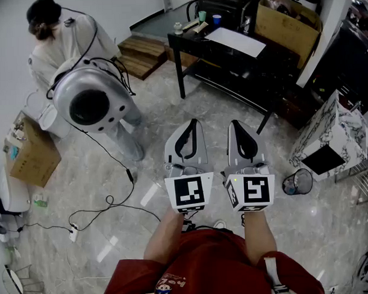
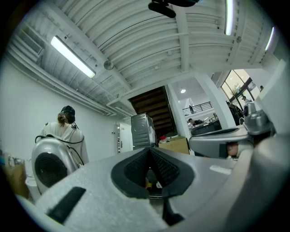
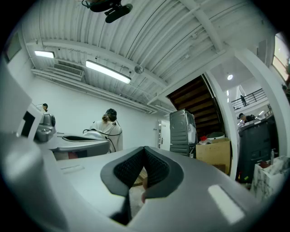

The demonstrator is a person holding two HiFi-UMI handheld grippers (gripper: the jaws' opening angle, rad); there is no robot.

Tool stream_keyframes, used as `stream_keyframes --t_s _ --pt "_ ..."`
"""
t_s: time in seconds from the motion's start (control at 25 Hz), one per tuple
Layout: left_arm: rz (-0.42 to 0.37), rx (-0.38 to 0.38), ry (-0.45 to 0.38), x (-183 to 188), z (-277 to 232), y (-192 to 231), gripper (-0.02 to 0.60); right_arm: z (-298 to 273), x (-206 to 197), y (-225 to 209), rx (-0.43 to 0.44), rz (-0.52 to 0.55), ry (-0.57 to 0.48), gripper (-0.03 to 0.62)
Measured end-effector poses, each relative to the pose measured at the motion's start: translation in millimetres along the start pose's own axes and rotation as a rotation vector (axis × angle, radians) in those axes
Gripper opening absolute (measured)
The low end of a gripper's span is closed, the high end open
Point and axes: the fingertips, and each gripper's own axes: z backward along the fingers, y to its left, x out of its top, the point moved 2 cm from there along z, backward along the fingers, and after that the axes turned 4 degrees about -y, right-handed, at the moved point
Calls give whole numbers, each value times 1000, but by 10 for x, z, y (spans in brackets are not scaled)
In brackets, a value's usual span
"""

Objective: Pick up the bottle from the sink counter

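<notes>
While the left gripper [image 1: 193, 124] points ahead, a person [image 1: 66, 39] and table [image 1: 198, 46] stand beyond.

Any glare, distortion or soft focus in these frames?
Head view: light streaks glare on the glossy marble floor, otherwise sharp. Left gripper view: strong fisheye, dark corners, blown-out ceiling tube light, grey left tool soft up close. Right gripper view: same fisheye, grey right tool soft.

Black desk [image 1: 200, 46], cardboard box [image 1: 32, 158], wire bin [image 1: 298, 182]
</notes>
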Motion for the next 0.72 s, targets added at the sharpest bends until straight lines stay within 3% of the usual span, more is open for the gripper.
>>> stream_keyframes --t_s 0.72 --pt "-11 37 18 -19 18 -507 3 340 -48 -438 30 -65 -22 2"
